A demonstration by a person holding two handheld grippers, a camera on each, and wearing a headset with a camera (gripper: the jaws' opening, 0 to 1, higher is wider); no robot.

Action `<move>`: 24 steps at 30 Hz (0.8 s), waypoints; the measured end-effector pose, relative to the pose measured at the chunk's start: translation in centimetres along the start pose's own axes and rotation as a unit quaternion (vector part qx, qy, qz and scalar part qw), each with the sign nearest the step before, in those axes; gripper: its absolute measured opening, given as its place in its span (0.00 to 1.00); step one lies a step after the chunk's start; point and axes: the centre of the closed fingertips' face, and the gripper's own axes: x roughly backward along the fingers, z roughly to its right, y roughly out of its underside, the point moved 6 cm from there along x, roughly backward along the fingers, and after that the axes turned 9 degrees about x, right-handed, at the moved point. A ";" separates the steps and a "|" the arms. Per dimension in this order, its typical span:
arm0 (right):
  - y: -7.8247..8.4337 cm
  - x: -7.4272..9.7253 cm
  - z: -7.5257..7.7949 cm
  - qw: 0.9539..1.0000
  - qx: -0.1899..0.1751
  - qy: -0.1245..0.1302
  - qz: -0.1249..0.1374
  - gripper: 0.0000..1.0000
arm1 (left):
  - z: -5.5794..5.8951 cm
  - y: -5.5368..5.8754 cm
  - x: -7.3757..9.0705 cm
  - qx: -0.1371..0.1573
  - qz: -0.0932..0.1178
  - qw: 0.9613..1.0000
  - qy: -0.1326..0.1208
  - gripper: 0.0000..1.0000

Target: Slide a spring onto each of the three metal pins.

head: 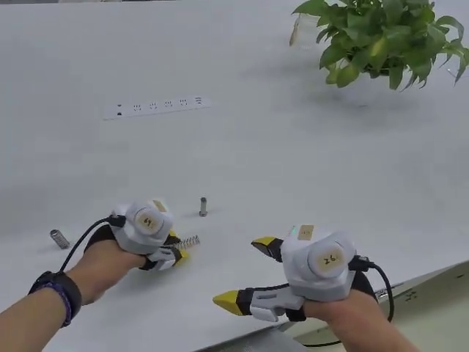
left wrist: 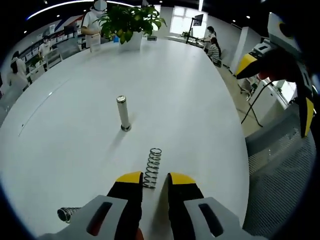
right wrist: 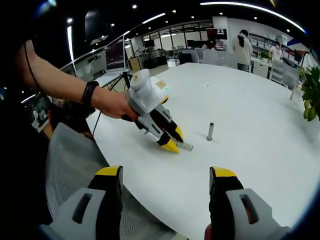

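One short metal pin (head: pixel 203 207) stands upright on the white table (head: pixel 293 161); it also rises ahead of the left jaws as pin (left wrist: pixel 123 113) and right of centre as pin (right wrist: pixel 210 131). My left gripper (head: pixel 174 254) is shut on the near end of a small spring (head: pixel 189 240), which lies low over the table and points toward the pin. That spring (left wrist: pixel 152 167) sits between the yellow tips of the left gripper (left wrist: pixel 155 179). A second spring (head: pixel 58 238) lies loose at the left. My right gripper (head: pixel 246 273) hangs open and holds nothing, near the table's front edge.
A white power strip (head: pixel 156 106) lies at the back left. A potted plant (head: pixel 381 37) and a clear bottle (head: pixel 300 33) stand at the back right. The table's front edge (head: pixel 410 275) runs just under the right hand. A mesh chair (right wrist: pixel 70 165) stands beside the table.
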 end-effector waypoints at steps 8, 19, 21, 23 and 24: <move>0.1 0.1 0.0 1.000 0.002 0.001 -0.002 0.69 | 0.6 0.4 0.0 -0.016 -0.002 1.000 -0.002 0.03; -0.1 0.0 -0.3 1.000 0.005 -0.003 0.001 0.69 | 1.1 1.5 2.1 -0.002 0.007 1.000 0.003 0.02; 0.0 -0.1 -0.4 1.000 0.005 -0.004 0.002 0.68 | 1.1 1.7 2.8 0.002 0.014 1.000 0.000 0.02; 0.0 -0.1 -0.6 1.000 0.007 -0.006 0.001 0.68 | 1.3 2.0 3.4 0.003 0.016 1.000 -0.002 0.02; 0.0 -0.2 -0.6 1.000 0.007 -0.007 0.001 0.68 | 1.3 2.1 3.6 0.003 0.017 1.000 -0.003 0.02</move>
